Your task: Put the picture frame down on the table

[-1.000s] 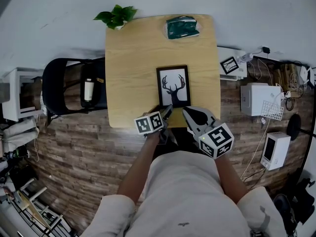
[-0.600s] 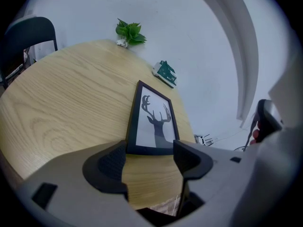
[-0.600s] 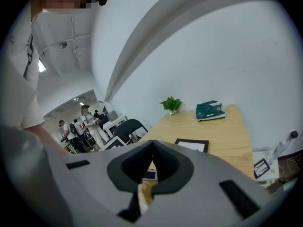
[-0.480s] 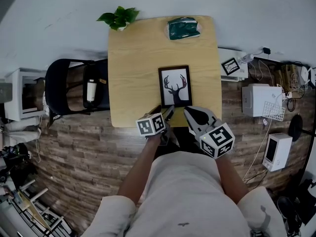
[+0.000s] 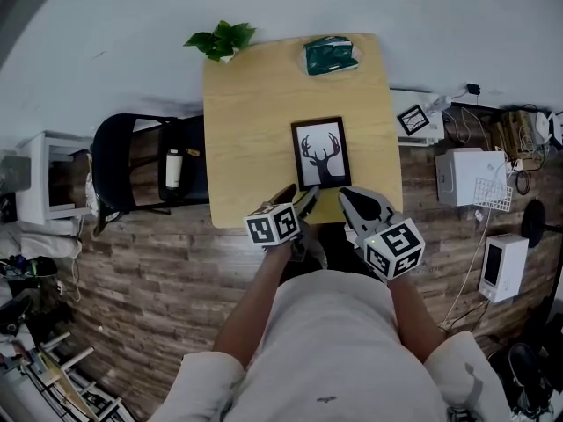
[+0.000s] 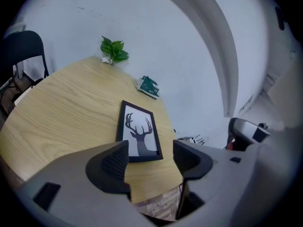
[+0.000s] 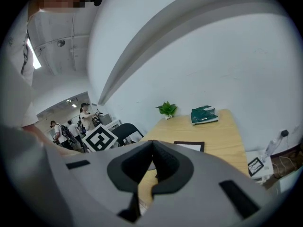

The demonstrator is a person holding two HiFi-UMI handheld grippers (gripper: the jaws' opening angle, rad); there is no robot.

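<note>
Fingers (image 6: 115,163) apart on left gripper (image 6: 150,157), together on right gripper (image 7: 152,162); picture frame (image 5: 320,153) flat ahead (plant (image 5: 220,39), green packet (image 5: 331,54) beyond).

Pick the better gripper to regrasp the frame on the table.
Left, probably. The left gripper has its jaws apart, lined up on the picture frame at its near edge. The right gripper has its jaws together and would need to open first.

Black border, white ground and dark stag-head silhouette on the picture frame (image 5: 321,153). Pale wood grain across the table (image 5: 251,121). Green leaves on the far-left plant (image 5: 220,39); dark green on the far packet (image 5: 331,54). Brown plank pattern on the floor (image 5: 158,262).
</note>
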